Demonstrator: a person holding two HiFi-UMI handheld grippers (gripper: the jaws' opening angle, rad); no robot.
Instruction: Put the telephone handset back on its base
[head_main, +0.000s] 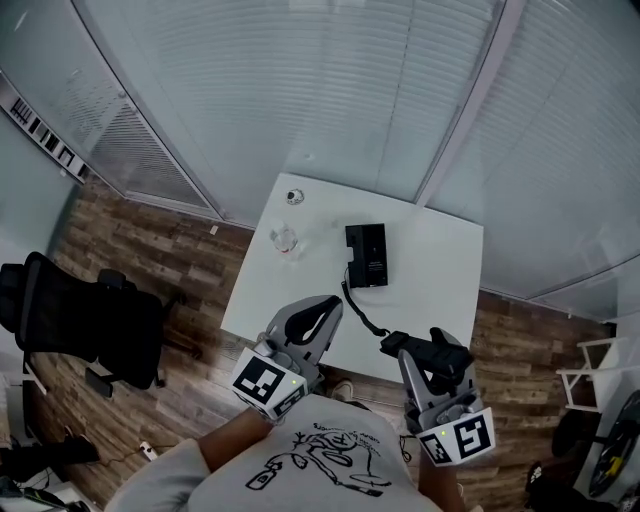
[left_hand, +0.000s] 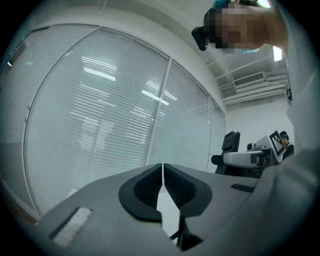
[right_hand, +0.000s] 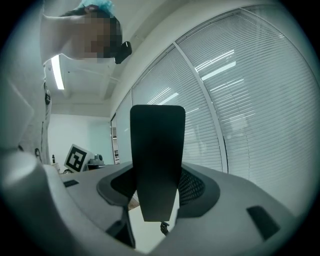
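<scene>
The black telephone base (head_main: 366, 255) lies on the white table (head_main: 440, 270). A coiled cord (head_main: 362, 308) runs from it toward me to the black handset (head_main: 428, 349). My right gripper (head_main: 418, 362) is shut on that handset over the table's near edge; in the right gripper view the handset (right_hand: 157, 160) stands upright between the pads and hides the table beyond. My left gripper (head_main: 328, 305) hovers beside it over the near edge, shut and empty, its pads (left_hand: 147, 187) nearly touching. The left gripper view also catches the right gripper (left_hand: 245, 159) off to the right.
A clear glass (head_main: 285, 240) and a small round object (head_main: 293, 196) stand on the table's left part. Glass walls with blinds (head_main: 330, 90) close off the far side. A black office chair (head_main: 85, 325) sits on the wooden floor at the left.
</scene>
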